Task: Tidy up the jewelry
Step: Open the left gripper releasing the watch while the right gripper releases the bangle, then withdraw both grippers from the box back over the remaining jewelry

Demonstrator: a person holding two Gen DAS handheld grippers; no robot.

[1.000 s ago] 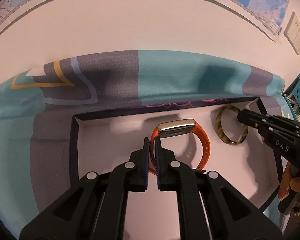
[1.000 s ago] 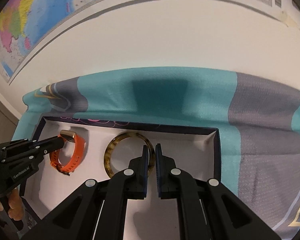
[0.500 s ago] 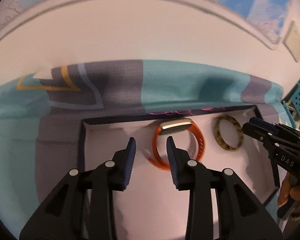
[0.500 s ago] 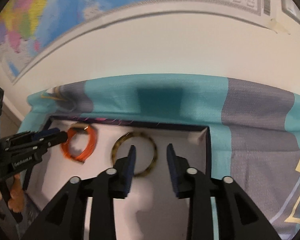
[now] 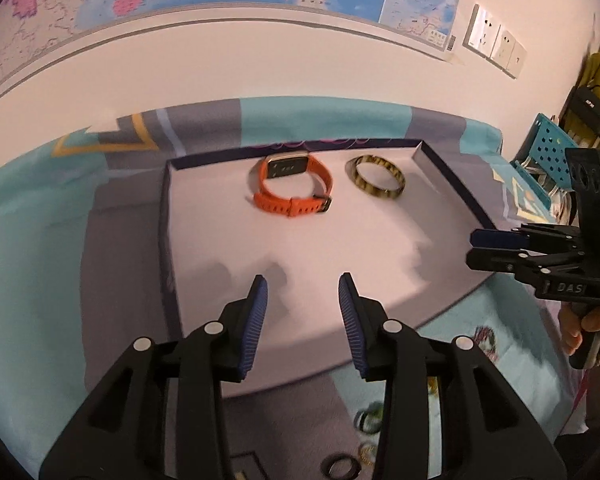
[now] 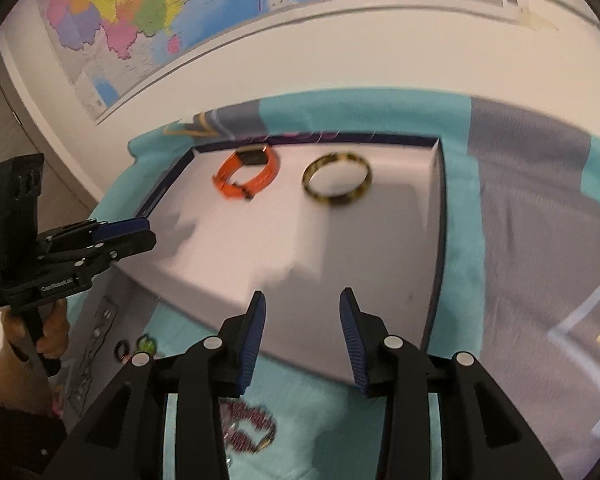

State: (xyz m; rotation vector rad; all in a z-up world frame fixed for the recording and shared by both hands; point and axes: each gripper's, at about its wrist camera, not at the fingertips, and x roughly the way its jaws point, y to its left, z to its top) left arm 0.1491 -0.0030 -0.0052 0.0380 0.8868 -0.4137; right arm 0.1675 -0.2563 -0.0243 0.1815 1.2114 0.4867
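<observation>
An orange watch (image 5: 294, 186) (image 6: 248, 174) and a tortoiseshell bangle (image 5: 378, 177) (image 6: 337, 182) lie side by side at the far end of a white tray with a dark rim (image 5: 164, 220) (image 6: 436, 200). My left gripper (image 5: 302, 280) (image 6: 150, 232) hangs over the tray's near part, well back from the watch. Its jaws are opening, with nothing between them. My right gripper (image 6: 303, 296) (image 5: 471, 249) hovers over the tray's near edge, back from the bangle. Its jaws are opening too, and they hold nothing.
The tray rests on a teal and grey cloth (image 5: 32, 280) against a white wall with maps. Small rings (image 5: 370, 420) and a beaded piece (image 6: 248, 428) lie on the cloth in front of the tray. A blue perforated basket (image 5: 548, 160) stands at the right. A hand (image 5: 592, 320) grips the right handle.
Both grippers opened from shut, let go of the watch and the bangle, and drew back toward the tray's near edge. Watch and bangle now lie free at the far end.
</observation>
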